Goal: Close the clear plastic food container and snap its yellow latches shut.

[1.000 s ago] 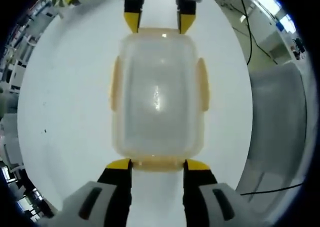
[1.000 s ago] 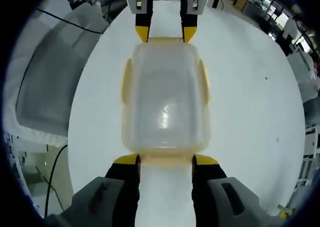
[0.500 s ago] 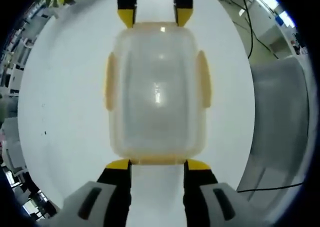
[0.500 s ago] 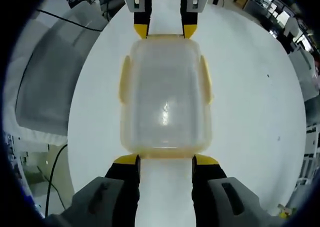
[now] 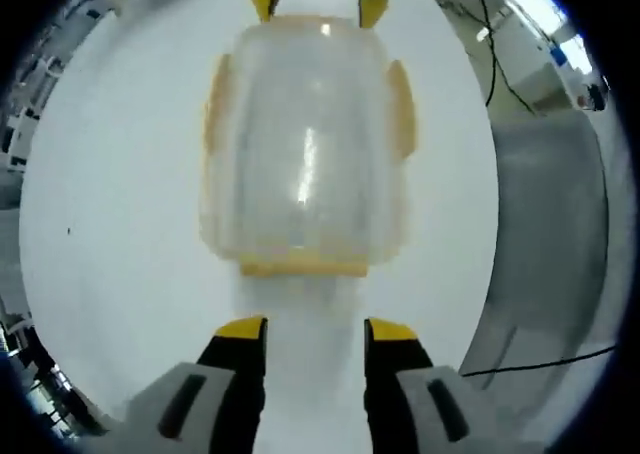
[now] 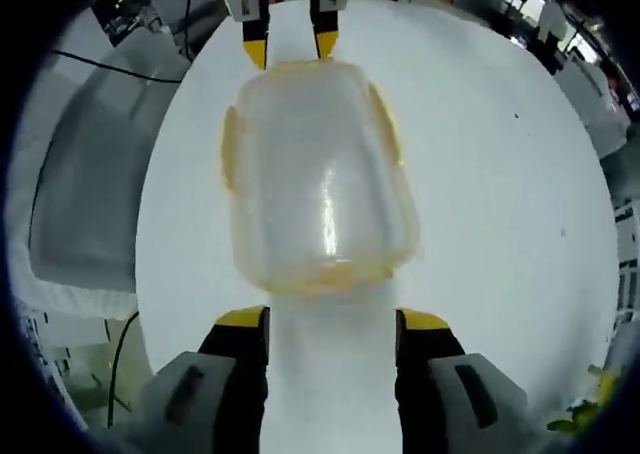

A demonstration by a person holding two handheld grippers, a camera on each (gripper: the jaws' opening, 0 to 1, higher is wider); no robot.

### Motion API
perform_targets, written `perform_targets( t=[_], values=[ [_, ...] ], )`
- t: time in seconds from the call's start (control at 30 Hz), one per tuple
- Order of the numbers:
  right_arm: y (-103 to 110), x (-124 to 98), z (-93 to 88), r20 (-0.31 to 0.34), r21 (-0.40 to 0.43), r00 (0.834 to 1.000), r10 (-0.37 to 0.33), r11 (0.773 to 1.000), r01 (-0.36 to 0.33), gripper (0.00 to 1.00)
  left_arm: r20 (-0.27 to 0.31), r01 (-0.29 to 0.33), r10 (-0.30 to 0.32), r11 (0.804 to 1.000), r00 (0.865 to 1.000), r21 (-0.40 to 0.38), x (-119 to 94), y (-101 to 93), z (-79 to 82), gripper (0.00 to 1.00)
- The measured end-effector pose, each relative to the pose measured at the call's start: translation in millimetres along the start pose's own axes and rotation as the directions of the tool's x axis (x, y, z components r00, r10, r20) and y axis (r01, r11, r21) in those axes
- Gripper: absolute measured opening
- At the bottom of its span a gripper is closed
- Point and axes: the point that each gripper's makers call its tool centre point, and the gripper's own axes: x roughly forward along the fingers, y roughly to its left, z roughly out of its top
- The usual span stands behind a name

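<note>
Container [image 5: 300,144] of clear plastic sits lidded on a white tabletop [image 5: 100,224] between two facing tools, its yellow latches [image 5: 303,265] running along all four sides. The left tool [image 5: 305,330] stands wide and holds nothing, tips just short of the near latch; the right tool [image 6: 325,320] is likewise spread and free, its tips near the opposite end

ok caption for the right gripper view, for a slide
Open right gripper facing the closed container on the white table, left gripper at its far end.
</note>
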Motion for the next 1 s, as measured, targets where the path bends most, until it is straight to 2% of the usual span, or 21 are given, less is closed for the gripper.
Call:
perform_targets(
  t=[0.03, 0.1, 0.17, 0.27, 0.3, 0.4, 0.47, 0.53, 0.57, 0.6, 0.67, 0.73, 0.77, 0.8, 0.83, 0.87, 0.9, 0.93, 0.97, 1.0],
  values=[
    [-1.6, -1.5, -3.5, -0.001, 0.004, 1.0, -0.003, 1.0, 0.003, 0.44, -0.009, -0.007, 0.007, 1.0, 1.0, -0.017, -0.6, 2.3, -5.2, 0.41],
    [-3.5, -6.4, -7.7, 0.027, 0.038, 1.0, -0.011, 0.999, 0.01, 0.45, 0.07, 0.01, -0.005, 0.997, 0.998, -0.077, -3.8, 0.9, -1.1, 0.4],
    [-3.1, -11.6, -10.6, 0.054, 0.12, 0.999, -0.001, 0.993, -0.005, 0.44, 0.154, 0.041, -0.02, 0.99, 0.988, -0.135, -11.4, -0.5, 5.7, 0.41],
    [-6.8, -19.7, -15.1, 0.074, 0.192, 0.997, -0.018, 0.981, 0.003, 0.42, 0.233, 0.074, -0.026, 0.977, 0.972, -0.202, -22.1, 0.2, 10.8, 0.4],
    [-6.7, -22.8, -16.3, 0.082, 0.202, 0.997, -0.013, 0.979, -0.004, 0.42, 0.241, 0.071, -0.014, 0.971, 0.971, -0.229, -26.7, 2.7, 8.6, 0.41],
    [-9.8, -28.7, -17.8, 0.096, 0.264, 0.995, -0.035, 0.965, 0.008, 0.41, 0.24, 0.056, 0.0, 0.973, 0.971, -0.226, -36.1, 3.0, 1.9, 0.43],
    [-15.8, -32.9, -23.5, 0.075, 0.336, 0.994, -0.081, 0.941, 0.052, 0.44, 0.318, 0.101, -0.026, 0.971, 0.948, -0.219, -41.0, -4.4, 7.7, 0.49],
    [-18.6, -36.3, -24.7, 0.08, 0.367, 0.992, -0.101, 0.928, 0.065, 0.49, 0.392, 0.175, -0.047, 0.938, 0.919, -0.299, -46.7, -8.4, 12.7, 0.54],
    [-17.6, -38.2, -22.8, 0.099, 0.407, 0.99, -0.1, 0.912, 0.052, 0.51, 0.446, 0.202, -0.045, 0.929, 0.894, -0.31, -51.6, -8.9, 18.8, 0.57],
    [-16.7, -39.7, -21.5, 0.108, 0.433, 0.989, -0.098, 0.901, 0.042, 0.52, 0.48, 0.214, -0.04, 0.925, 0.876, -0.314, -55.4, -10.8, 23.3, 0.59],
    [-13.2, -43.9, -12.4, 0.159, 0.459, 0.983, -0.094, 0.888, 0.011, 0.53, 0.553, 0.243, -0.021, 0.911, 0.833, -0.332, -64.4, -13.8, 33.1, 0.55],
    [-6.8, -46.5, -3.9, 0.198, 0.511, 0.977, -0.082, 0.859, -0.032, 0.54, 0.586, 0.262, -0.004, 0.897, 0.811, -0.357, -68.2, -15.1, 38.6, 0.51],
    [-2.0, -48.3, 3.1, 0.231, 0.566, 0.97, -0.069, 0.821, -0.076, 0.54, 0.639, 0.325, 0.001, 0.86, 0.769, -0.393, -73.1, -17.2, 48.4, 0.54],
    [1.9, -50.0, 10.4, 0.267, 0.607, 0.962, -0.052, 0.784, -0.126, 0.54, 0.677, 0.408, -0.013, 0.806, 0.735, -0.428, -77.5, -22.6, 56.6, 0.57],
    [4.1, -51.0, 16.7, 0.302, 0.621, 0.952, -0.043, 0.766, -0.163, 0.53, 0.709, 0.452, 0.007, 0.766, 0.706, -0.457, -80.9, -22.0, 62.8, 0.61],
    [5.4, -52.3, 26.7, 0.364, 0.646, 0.93, -0.042, 0.731, -0.22, 0.52, 0.743, 0.492, 0.037, 0.727, 0.668, -0.479, -84.8, -19.2, 69.3, 0.68],
    [7.7, -52.9, 31.9, 0.398, 0.662, 0.917, -0.037, 0.703, -0.259, 0.5, 0.771, 0.533, 0.051, 0.694, 0.635, -0.485, -87.6, -18.8, 73.3, 0.69],
    [11.0, -52.7, 34.5, 0.422, 0.673, 0.906, -0.021, 0.677, -0.298, 0.47, 0.776, 0.595, 0.072, 0.599, 0.627, -0.536, -85.2, -17.6, 72.2, 0.68],
    [13.6, -52.2, 36.5, 0.444, 0.688, 0.896, -0.006, 0.643, -0.337, 0.45, 0.785, 0.632, 0.1, 0.535, 0.611, -0.56, -84.5, -14.0, 72.7, 0.66],
    [15.1, -51.9, 39.5, 0.475, 0.71, 0.88, 0.001, 0.59, -0.384, 0.45, 0.786, 0.673, 0.121, 0.449, 0.606, -0.588, -80.6, -10.5, 70.4, 0.63]
  ],
)
